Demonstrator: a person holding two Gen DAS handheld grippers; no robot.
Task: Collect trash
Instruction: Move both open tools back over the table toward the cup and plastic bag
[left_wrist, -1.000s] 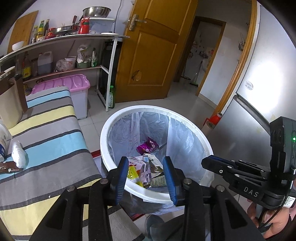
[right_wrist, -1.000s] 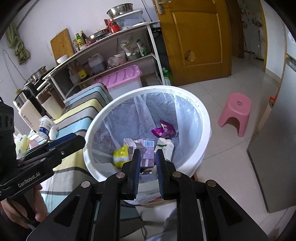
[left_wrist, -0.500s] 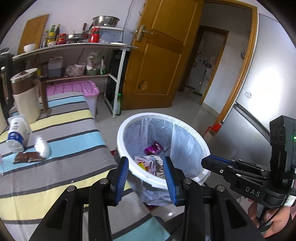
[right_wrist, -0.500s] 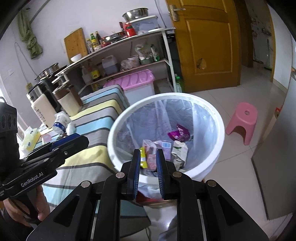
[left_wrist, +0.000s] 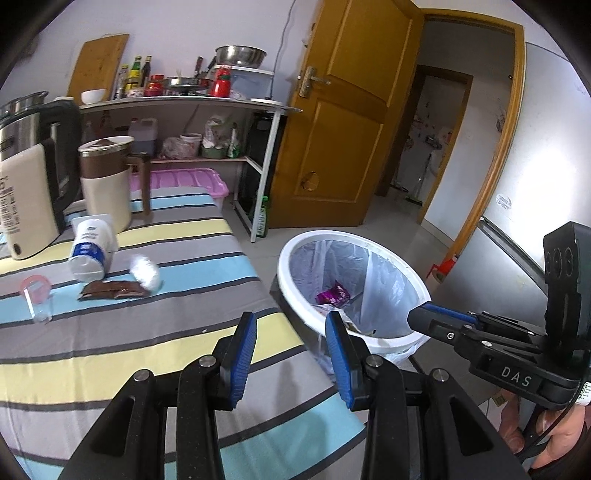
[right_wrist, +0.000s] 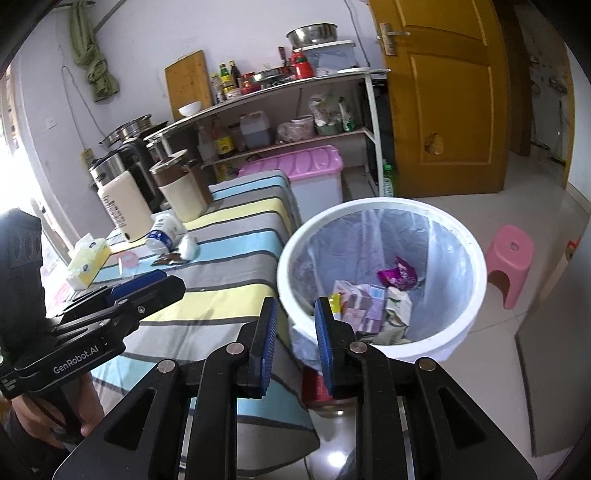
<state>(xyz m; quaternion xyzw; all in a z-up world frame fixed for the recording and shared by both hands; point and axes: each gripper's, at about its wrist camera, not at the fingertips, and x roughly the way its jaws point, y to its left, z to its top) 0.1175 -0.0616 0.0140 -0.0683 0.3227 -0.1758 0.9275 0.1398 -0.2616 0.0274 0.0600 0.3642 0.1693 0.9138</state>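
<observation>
Both grippers have swung from over the bin toward the striped surface, which now fills more of each view. Left gripper holds nothing, its jaws partly apart; right gripper is also empty, its narrow jaws opening. Near the surface's far edge lie a tipped white bottle, a crumpled white wad, a brown wrapper and a clear cup with a pink rim; a tissue pack sits nearer its left edge. Wrappers and cartons lie inside the bin, just off the surface's right edge. Behind stand a cluttered shelf, a pink storage box, a wooden door and a pink stool on the tiled floor.
</observation>
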